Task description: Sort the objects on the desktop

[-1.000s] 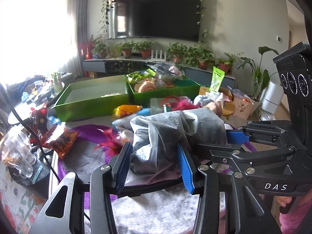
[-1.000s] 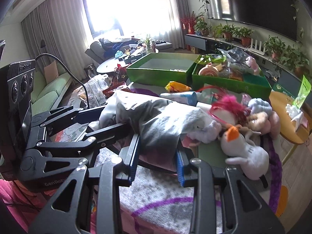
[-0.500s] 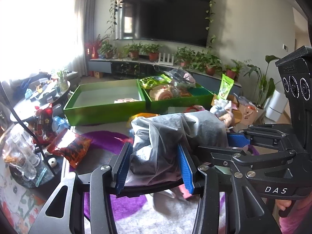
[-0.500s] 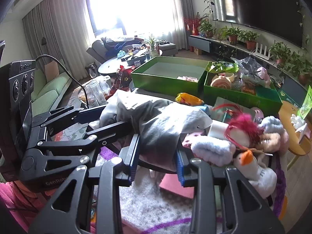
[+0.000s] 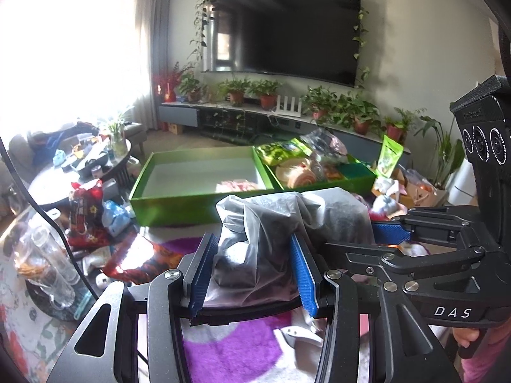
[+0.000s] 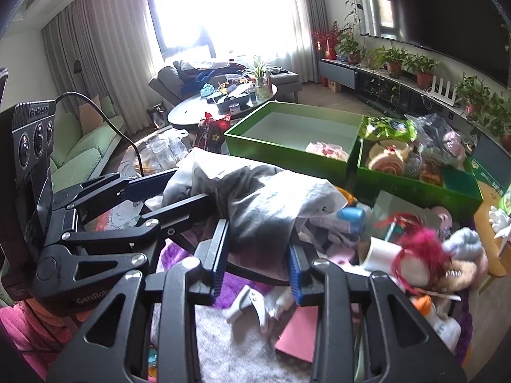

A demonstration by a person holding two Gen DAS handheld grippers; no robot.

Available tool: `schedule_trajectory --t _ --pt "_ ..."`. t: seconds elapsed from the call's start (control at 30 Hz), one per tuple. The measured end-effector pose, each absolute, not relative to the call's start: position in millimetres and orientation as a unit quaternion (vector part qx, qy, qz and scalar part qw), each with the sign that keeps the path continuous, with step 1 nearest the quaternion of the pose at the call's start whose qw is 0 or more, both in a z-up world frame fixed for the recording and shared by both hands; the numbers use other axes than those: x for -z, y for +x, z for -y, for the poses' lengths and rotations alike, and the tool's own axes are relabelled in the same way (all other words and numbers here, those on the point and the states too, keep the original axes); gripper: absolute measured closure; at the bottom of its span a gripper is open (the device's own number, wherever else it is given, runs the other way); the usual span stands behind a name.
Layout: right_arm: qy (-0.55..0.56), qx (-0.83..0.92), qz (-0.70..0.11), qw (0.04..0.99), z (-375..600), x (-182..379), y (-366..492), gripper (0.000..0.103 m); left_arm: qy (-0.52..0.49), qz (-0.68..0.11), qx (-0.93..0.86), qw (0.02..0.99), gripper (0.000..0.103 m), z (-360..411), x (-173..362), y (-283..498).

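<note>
"DAS" reads white on the right hand-held gripper (image 5: 372,223), "GenRobot" on the left hand-held gripper (image 6: 166,188); both clamp one grey plastic-wrapped bundle (image 5: 287,223), its long axis running three to nine o'clock, above the purple rug (image 5: 230,351); green trays (image 5: 191,191) lie at twelve, television (image 5: 287,32) beyond.

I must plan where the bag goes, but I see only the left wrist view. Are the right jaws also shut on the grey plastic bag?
Observer: Yes. In the right wrist view the right gripper has its jaws pressed on the grey plastic bag from both sides.
Operator: What lies to the right of the bag, outside my frame?
Observer: A pink-haired plush toy, with a grey plush toy beside it.
</note>
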State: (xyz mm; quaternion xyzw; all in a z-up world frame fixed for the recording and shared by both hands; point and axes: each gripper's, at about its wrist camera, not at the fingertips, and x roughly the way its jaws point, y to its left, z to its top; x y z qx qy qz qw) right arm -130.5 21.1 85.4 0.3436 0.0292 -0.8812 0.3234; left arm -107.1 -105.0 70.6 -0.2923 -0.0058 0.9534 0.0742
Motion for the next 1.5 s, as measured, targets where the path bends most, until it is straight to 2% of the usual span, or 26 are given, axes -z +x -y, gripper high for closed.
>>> schedule_trajectory --t 0.87,0.93,1.0,1.13,1.23,1.3,1.33,1.37,1.5 --pt "0.323 0.883 -0.028 0.338 35 -114 -216 0.070 -0.279 0.001 -0.959 0.051 0.056 159 -95 -187" --pt "0.324 0.881 -0.031 0.343 40 -115 -222 0.073 -0.276 0.003 -0.959 0.057 0.056 163 -97 -194" --pt "0.319 0.880 -0.036 0.350 46 -117 -227 0.084 -0.273 -0.004 -0.961 0.051 0.060 163 -98 -199" --pt "0.336 0.882 -0.061 0.325 48 -106 -236 0.089 -0.294 0.006 -0.954 0.061 0.061 167 -80 -213" --pt "0.379 0.865 -0.058 0.323 37 -84 -242 0.086 -0.335 0.037 -0.938 0.083 0.061 171 -49 -218" --pt "0.399 0.858 -0.064 0.317 38 -66 -248 0.071 -0.351 0.033 -0.933 0.070 0.061 167 -32 -221" --pt "0.409 0.853 -0.071 0.315 40 -56 -251 0.057 -0.360 0.036 -0.930 0.070 0.061 165 -23 -221" --pt "0.426 0.844 -0.077 0.317 43 -44 -255 0.052 -0.370 0.043 -0.925 0.072 0.061 164 -16 -220" --pt "0.462 0.823 -0.091 0.317 49 -10 -261 0.054 -0.390 0.051 -0.918 0.056 0.061 168 5 -217"
